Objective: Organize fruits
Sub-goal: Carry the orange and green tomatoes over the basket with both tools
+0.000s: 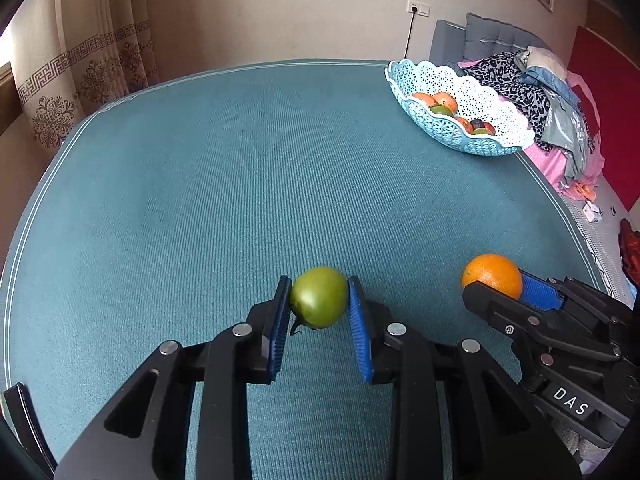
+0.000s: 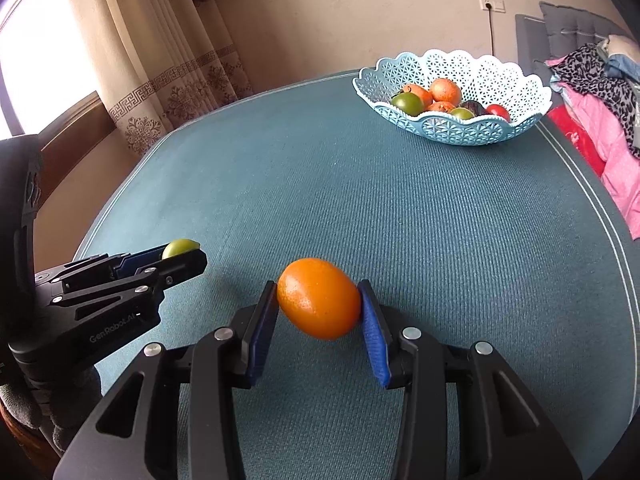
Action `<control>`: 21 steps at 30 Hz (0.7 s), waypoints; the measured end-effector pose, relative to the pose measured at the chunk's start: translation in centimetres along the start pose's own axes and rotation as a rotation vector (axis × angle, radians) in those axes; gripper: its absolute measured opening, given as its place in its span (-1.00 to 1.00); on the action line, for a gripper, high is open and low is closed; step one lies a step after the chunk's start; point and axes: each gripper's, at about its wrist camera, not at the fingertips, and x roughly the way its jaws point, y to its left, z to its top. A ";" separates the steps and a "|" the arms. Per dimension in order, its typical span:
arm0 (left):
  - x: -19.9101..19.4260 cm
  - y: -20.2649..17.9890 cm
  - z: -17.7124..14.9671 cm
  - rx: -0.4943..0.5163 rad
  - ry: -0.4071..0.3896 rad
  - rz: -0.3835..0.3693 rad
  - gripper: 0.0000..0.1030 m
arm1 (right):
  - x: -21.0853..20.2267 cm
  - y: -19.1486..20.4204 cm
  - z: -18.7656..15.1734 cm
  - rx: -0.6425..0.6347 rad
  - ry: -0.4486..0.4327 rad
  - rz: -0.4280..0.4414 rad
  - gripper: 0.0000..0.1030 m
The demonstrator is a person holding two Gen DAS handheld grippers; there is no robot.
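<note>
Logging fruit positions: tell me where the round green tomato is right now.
The round green tomato is pinched in the left gripper above the teal tablecloth, left of the right gripper's orange.

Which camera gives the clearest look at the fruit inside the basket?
The right wrist view: the basket opens toward it, showing orange, green and red fruit. From the left wrist view its near wall hides most of the pile.

I've got a teal cloth over the bench, ribbed, white piping along its edge. Patterned curtain hangs far left by a bright window. On the back wall, a socket with a black cord running down. Far right, a grey headboard and heaped clothes, leopard print over pink.
</note>
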 end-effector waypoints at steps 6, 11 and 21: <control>-0.6 -1.5 2.0 0.032 -0.034 -0.008 -0.44 | -0.9 -0.9 1.4 0.008 -0.040 -0.014 -0.21; -0.8 -3.3 3.8 0.062 -0.065 -0.023 -0.44 | -2.1 -2.3 3.2 0.013 -0.090 -0.036 -0.21; -0.5 -7.3 8.3 0.122 -0.129 -0.039 -0.44 | -4.0 -6.0 7.3 0.042 -0.185 -0.081 -0.21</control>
